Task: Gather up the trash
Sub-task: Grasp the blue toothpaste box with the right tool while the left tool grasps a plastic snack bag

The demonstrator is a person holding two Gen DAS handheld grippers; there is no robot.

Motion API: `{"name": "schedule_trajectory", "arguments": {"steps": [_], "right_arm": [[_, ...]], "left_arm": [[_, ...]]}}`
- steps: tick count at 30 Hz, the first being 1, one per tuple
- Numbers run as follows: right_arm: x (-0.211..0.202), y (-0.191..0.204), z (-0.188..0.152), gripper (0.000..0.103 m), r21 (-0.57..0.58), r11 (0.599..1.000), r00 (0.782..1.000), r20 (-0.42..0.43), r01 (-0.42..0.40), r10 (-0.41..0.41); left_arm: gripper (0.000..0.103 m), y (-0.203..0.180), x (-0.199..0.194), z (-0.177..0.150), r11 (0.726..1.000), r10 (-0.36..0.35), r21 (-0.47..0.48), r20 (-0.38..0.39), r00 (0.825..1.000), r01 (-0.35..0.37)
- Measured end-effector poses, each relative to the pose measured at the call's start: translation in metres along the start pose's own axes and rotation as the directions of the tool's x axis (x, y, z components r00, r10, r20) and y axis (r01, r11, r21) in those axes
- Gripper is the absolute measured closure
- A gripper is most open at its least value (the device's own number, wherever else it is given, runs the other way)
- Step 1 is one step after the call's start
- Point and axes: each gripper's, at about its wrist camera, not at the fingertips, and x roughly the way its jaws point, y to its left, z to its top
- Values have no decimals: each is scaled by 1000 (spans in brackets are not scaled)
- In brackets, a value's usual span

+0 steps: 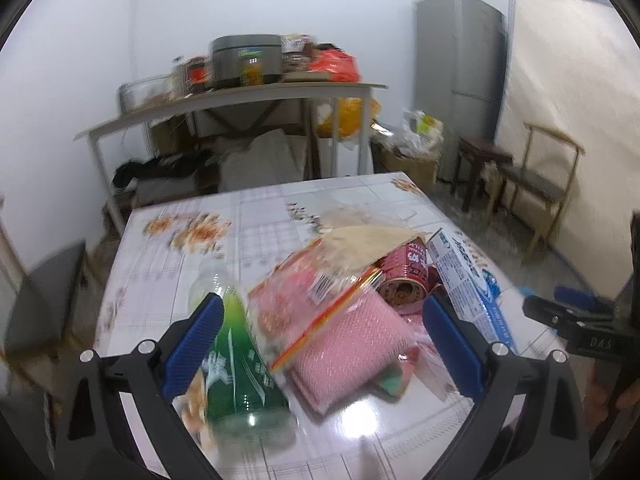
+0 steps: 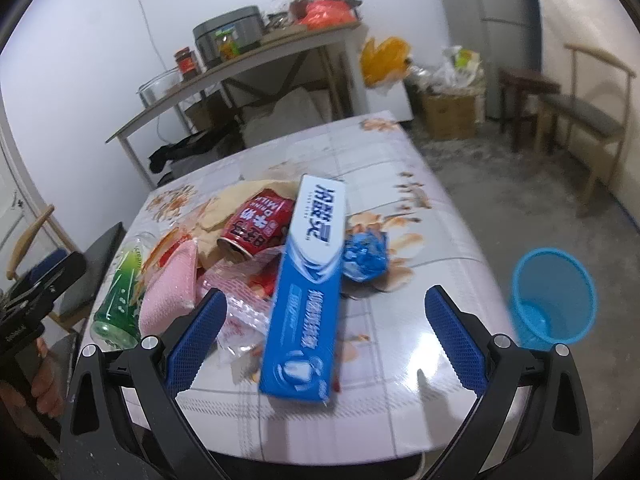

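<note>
Both grippers spread wide, holding nothing. Left gripper hangs over the green bottle and pink cloth; right gripper over the toothpaste box. Trash is heaped near the tabletop's near edge: red can, clear wrappers, crumpled blue wrapper, brown paper. Blue bin sits on the floor off the tabletop's right edge.

Box looks light and stiff but crushable: pinch across the narrow width, mid-length. Can and bottle are probably empty and slick, so grip mid-body. Wrappers floppy: pinch a bunched fold.
</note>
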Motion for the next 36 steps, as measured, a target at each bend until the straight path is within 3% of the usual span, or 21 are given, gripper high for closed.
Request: {"name": "schedule_trajectory", "arguments": {"steps": [4, 7, 12, 19, 25, 33, 36], "right_arm": [[18, 0, 5, 8, 9, 999, 999, -36, -32, 33], [27, -4, 3, 8, 27, 998, 996, -60, -58, 60], [36, -10, -1, 12, 51, 993, 988, -106, -105, 110], [49, -18, -1, 22, 97, 980, 968, -164, -174, 188], [55, -21, 1, 31, 123, 969, 951, -200, -215, 237], [59, -26, 2, 56, 168, 957, 933, -235, -236, 272], [57, -29, 2, 57, 181, 955, 933, -231, -235, 274]], "left_arm": [[6, -20, 32, 15, 995, 0, 104, -49, 999, 5], [17, -29, 58, 18, 990, 10, 142, -100, 995, 5], [33, -26, 94, 16, 991, 15, 131, -220, 975, 14], [60, -12, 117, 16, 998, -17, 47, -308, 951, 33], [73, -6, 116, 18, 999, -25, 27, -302, 953, 35], [89, -2, 102, 23, 998, 2, 61, -245, 970, 13], [93, -1, 94, 26, 997, 17, 75, -208, 978, -1]]}}
